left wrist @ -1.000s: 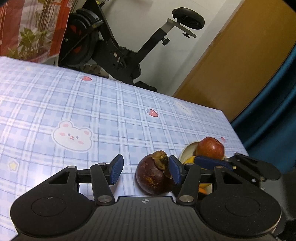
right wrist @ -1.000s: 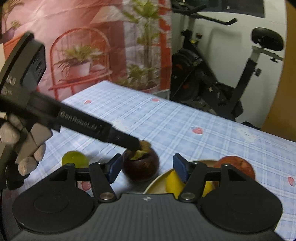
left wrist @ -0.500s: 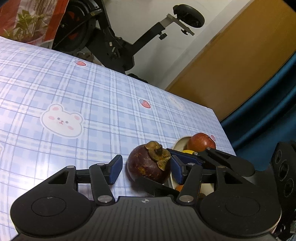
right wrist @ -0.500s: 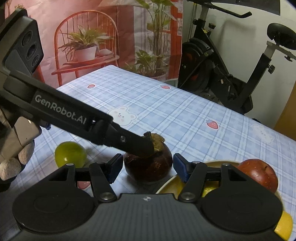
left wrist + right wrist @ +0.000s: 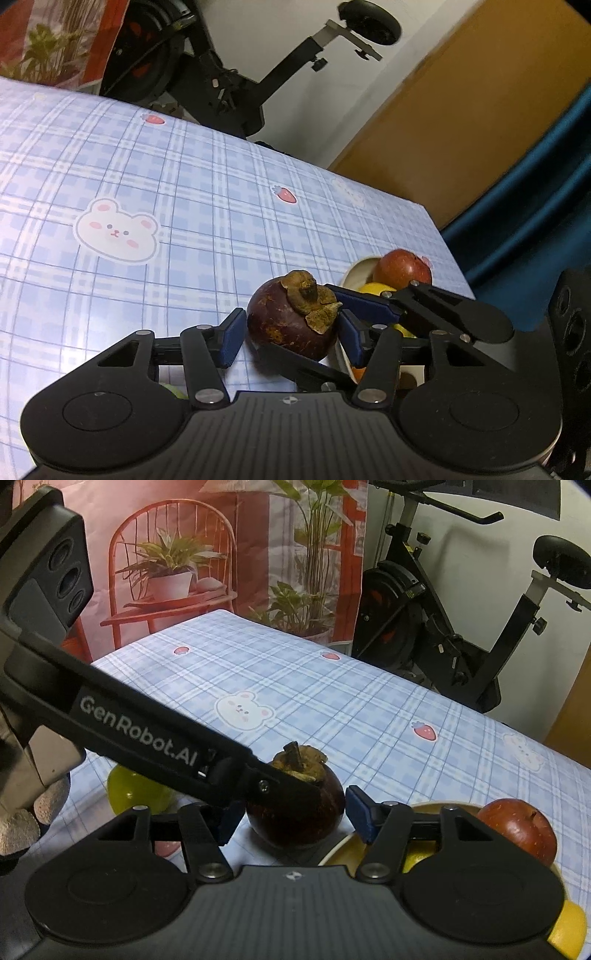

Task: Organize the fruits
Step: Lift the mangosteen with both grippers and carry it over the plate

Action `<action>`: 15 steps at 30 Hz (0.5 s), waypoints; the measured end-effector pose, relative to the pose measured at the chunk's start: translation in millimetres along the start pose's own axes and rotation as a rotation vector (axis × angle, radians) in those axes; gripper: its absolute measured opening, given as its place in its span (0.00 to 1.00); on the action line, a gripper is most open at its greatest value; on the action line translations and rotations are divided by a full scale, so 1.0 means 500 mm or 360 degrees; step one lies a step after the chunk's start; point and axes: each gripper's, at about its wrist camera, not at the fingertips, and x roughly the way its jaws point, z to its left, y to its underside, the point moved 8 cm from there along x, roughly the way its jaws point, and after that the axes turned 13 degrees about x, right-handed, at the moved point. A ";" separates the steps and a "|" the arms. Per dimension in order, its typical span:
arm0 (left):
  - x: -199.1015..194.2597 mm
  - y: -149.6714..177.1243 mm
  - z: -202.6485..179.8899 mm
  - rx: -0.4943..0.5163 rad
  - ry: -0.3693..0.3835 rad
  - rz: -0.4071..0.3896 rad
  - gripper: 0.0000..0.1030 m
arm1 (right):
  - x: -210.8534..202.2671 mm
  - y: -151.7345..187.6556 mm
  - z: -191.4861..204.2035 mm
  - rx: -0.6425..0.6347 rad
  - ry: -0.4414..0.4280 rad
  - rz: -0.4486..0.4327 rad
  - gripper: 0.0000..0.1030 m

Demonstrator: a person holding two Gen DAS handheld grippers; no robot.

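A dark purple mangosteen [image 5: 291,325] with a dry brown cap sits on the blue checked tablecloth [image 5: 184,206], beside a cream bowl [image 5: 360,267]. My left gripper [image 5: 291,334] is open, its blue pads on either side of the mangosteen. My right gripper [image 5: 295,818] is also open around the same mangosteen [image 5: 299,812] from another side. The bowl [image 5: 343,849] holds a red apple [image 5: 517,827] and yellow fruit [image 5: 417,856]. The left gripper's black arm crosses in front of the mangosteen in the right wrist view.
A green lime [image 5: 129,794] lies on the cloth left of the mangosteen. An exercise bike [image 5: 443,627] stands behind the table's far edge. A brown door [image 5: 461,129] and a blue curtain [image 5: 535,221] lie past the table's right edge.
Both grippers have moved in closer around the mangosteen, which now sits centred between both pairs of pads. The fruit itself stays on the cloth.
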 end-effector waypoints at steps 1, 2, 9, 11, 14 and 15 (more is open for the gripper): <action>-0.004 0.000 -0.002 0.0015 -0.0004 -0.0003 0.55 | -0.003 0.002 0.002 0.0002 -0.0003 -0.0008 0.60; -0.009 0.000 -0.004 0.0023 -0.0003 -0.0010 0.55 | -0.007 0.002 0.003 0.0007 -0.0007 -0.0017 0.60; -0.050 -0.014 -0.025 0.0073 0.0001 -0.0074 0.54 | -0.052 -0.009 0.013 0.0025 -0.0007 -0.0117 0.60; -0.062 -0.021 -0.039 0.0094 0.0007 -0.0088 0.54 | -0.071 -0.013 0.014 0.0030 0.0000 -0.0151 0.60; -0.071 -0.030 -0.063 0.0129 0.0015 -0.0102 0.54 | -0.099 -0.013 0.008 0.0074 0.0010 -0.0195 0.60; -0.071 -0.033 -0.073 0.0141 0.0016 -0.0105 0.54 | -0.109 -0.013 0.004 0.0090 0.0015 -0.0210 0.60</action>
